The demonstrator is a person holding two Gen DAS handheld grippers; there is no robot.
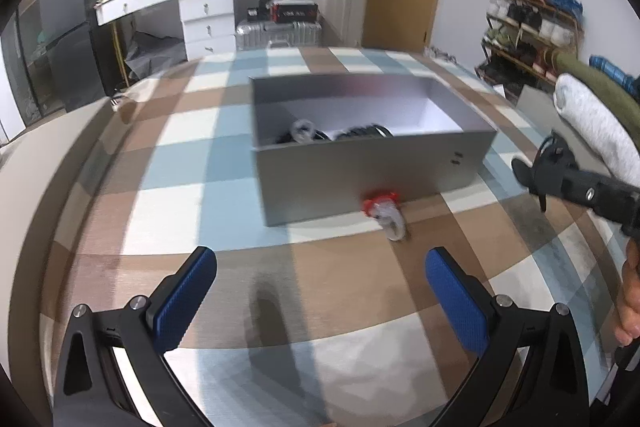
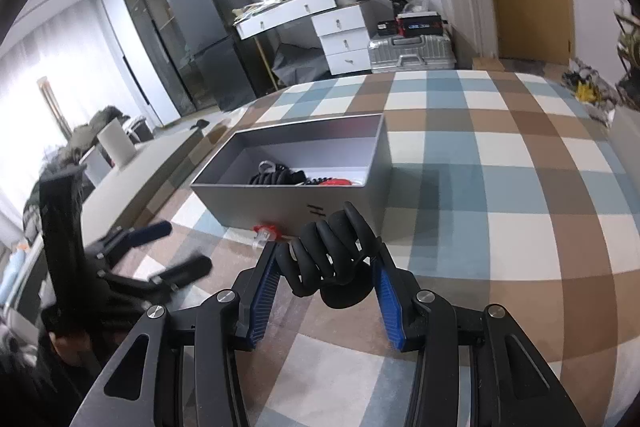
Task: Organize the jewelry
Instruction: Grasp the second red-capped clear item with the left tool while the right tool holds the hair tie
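A grey open box (image 1: pixel 372 179) stands on the checked tablecloth and holds black coiled bands and a clear ring; it also shows in the right wrist view (image 2: pixel 296 203). A red and clear bracelet (image 1: pixel 384 213) lies on the cloth against the box's front wall, also visible in the right wrist view (image 2: pixel 266 231). My left gripper (image 1: pixel 320 291) is open and empty, short of the bracelet. My right gripper (image 2: pixel 326 275) is shut on a black coiled bracelet (image 2: pixel 328 251), held above the cloth in front of the box.
The checked tablecloth (image 2: pixel 500 187) covers the table. My right gripper shows at the right edge of the left wrist view (image 1: pixel 560 179); my left gripper shows at the left of the right wrist view (image 2: pixel 160 251). Suitcases, a white desk and a shoe rack stand behind.
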